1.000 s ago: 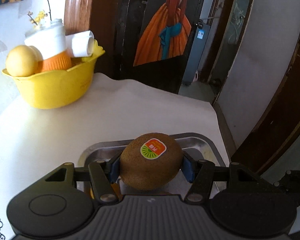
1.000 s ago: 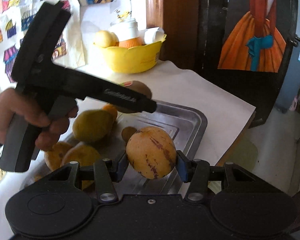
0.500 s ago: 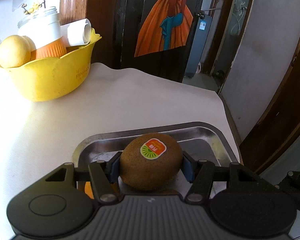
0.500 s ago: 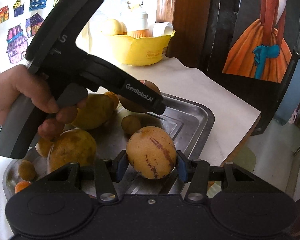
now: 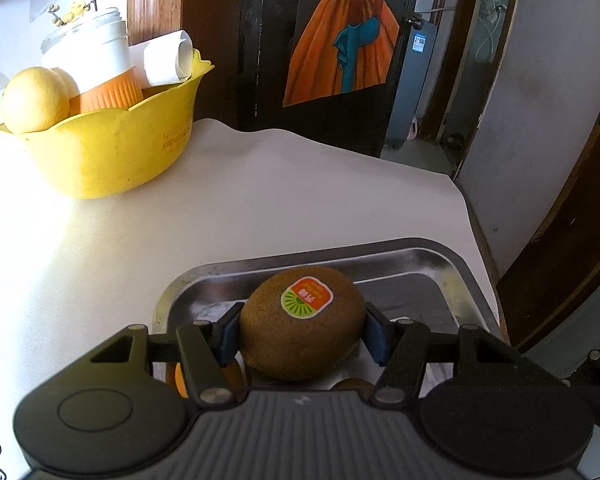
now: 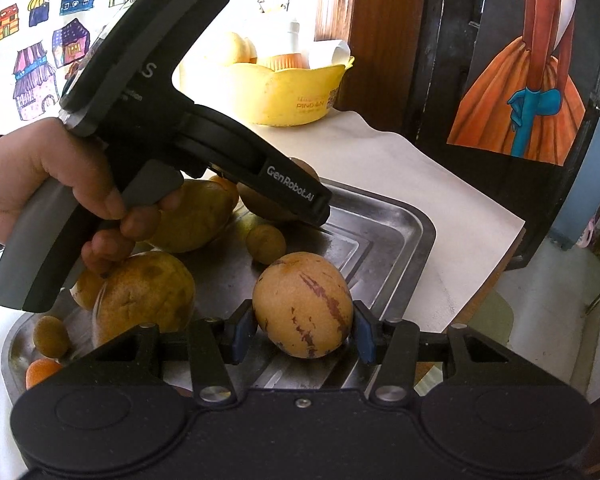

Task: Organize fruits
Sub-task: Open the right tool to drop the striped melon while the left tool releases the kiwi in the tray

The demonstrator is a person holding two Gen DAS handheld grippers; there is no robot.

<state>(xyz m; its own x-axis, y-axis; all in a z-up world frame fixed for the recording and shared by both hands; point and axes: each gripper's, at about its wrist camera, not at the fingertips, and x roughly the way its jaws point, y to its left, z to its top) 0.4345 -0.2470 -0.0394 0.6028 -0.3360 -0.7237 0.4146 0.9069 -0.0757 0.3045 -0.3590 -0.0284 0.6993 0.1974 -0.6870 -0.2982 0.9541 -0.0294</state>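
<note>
My left gripper point(image 5: 300, 332) is shut on a brown kiwi point(image 5: 300, 320) with an orange-green sticker, held over the far end of the steel tray point(image 5: 420, 252). My right gripper point(image 6: 302, 330) is shut on a yellow pepino melon point(image 6: 302, 304) with purple streaks, held over the same tray point(image 6: 384, 224). In the right wrist view the left gripper's black body point(image 6: 204, 136) and the hand holding it cross the tray. Several fruits lie in the tray: a large yellow-brown one point(image 6: 144, 296), another behind the hand point(image 6: 196, 216), a small round one point(image 6: 266, 244).
A yellow bowl point(image 5: 108, 148) at the table's far left holds a yellow fruit point(image 5: 32, 100), a white-orange jar point(image 5: 92, 68) and a paper roll. The white table edge point(image 5: 460, 200) drops off at the right, by a dark door with a painting point(image 5: 348, 28).
Both grippers have moved forward over the tray with their fruits still held. The yellow bowl appears nearer in both views.
</note>
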